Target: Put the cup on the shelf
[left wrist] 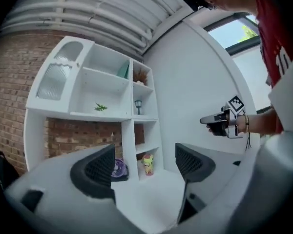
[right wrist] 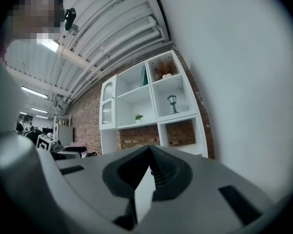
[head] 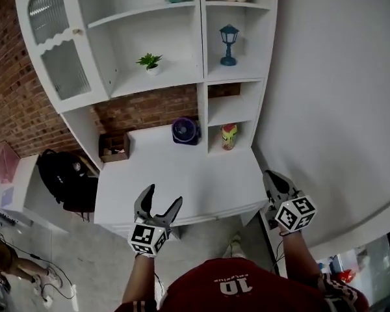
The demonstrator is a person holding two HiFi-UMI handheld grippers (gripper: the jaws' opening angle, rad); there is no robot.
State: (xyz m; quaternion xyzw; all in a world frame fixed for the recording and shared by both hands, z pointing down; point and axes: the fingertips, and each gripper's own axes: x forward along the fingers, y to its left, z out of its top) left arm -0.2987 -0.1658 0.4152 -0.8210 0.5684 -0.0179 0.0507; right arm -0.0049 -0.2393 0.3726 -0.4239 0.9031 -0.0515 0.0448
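Two grippers hover low in frame, the left gripper (head: 164, 195) open and empty, the right gripper (head: 271, 176) closed on nothing, while the cup (head: 229, 136), centre-right in the shelf's (head: 202, 103) lowest cubby, looks light, rigid, slick, best pinched mid-body.

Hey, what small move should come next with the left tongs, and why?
Probably reach the open, empty left tongs forward over the white desk toward the yellow-green patterned cup standing in the bottom cubby beside the round purple fan; the right tongs are shut.
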